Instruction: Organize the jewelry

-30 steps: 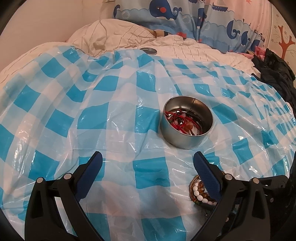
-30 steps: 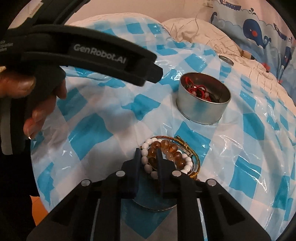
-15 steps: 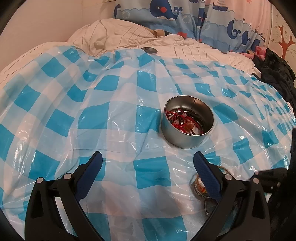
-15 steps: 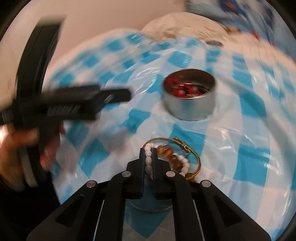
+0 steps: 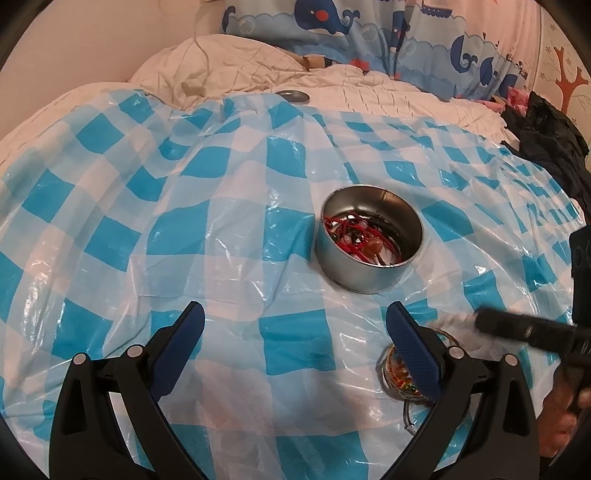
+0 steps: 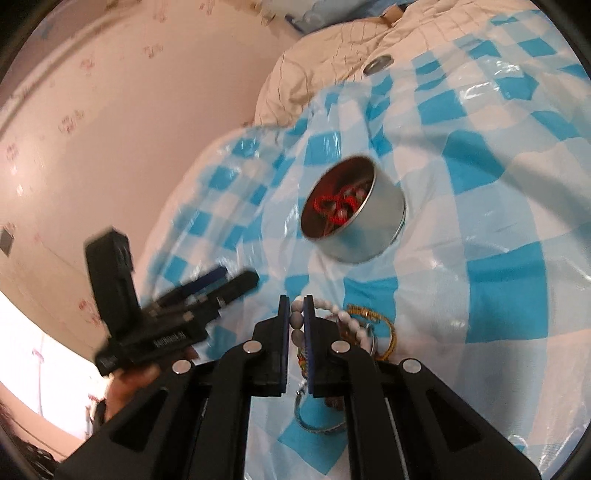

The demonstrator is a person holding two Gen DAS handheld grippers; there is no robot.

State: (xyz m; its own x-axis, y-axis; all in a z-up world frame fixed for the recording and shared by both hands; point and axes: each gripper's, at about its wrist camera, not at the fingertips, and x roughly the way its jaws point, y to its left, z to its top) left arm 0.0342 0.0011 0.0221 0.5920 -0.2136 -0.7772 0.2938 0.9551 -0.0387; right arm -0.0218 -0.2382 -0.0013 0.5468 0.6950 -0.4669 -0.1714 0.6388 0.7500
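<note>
My right gripper (image 6: 296,309) is shut on a white bead bracelet (image 6: 343,318), which trails right from the jaws. Under it lie a gold bangle (image 6: 388,334) and other bracelets on the blue-checked plastic sheet (image 6: 498,206). A round metal tin (image 6: 354,218) with red cord jewelry inside sits beyond them. In the left wrist view my left gripper (image 5: 293,317) hangs open over the sheet (image 5: 184,236), with the tin (image 5: 369,273) ahead on the right. The remaining bracelets (image 5: 397,373) show beside its right finger. The right gripper's blurred tip (image 5: 480,320) enters from the right with white beads.
A small tin lid (image 5: 293,96) lies on the crumpled white bedding (image 5: 221,66) at the back. Whale-print fabric (image 5: 369,33) hangs behind. Dark clothing (image 5: 546,147) is heaped at the far right. The left gripper body and a hand (image 6: 147,332) show left in the right wrist view.
My right gripper shut on the white bead bracelet, rolled, and drew it out of the pile toward the tin. The left gripper stayed still and open.
</note>
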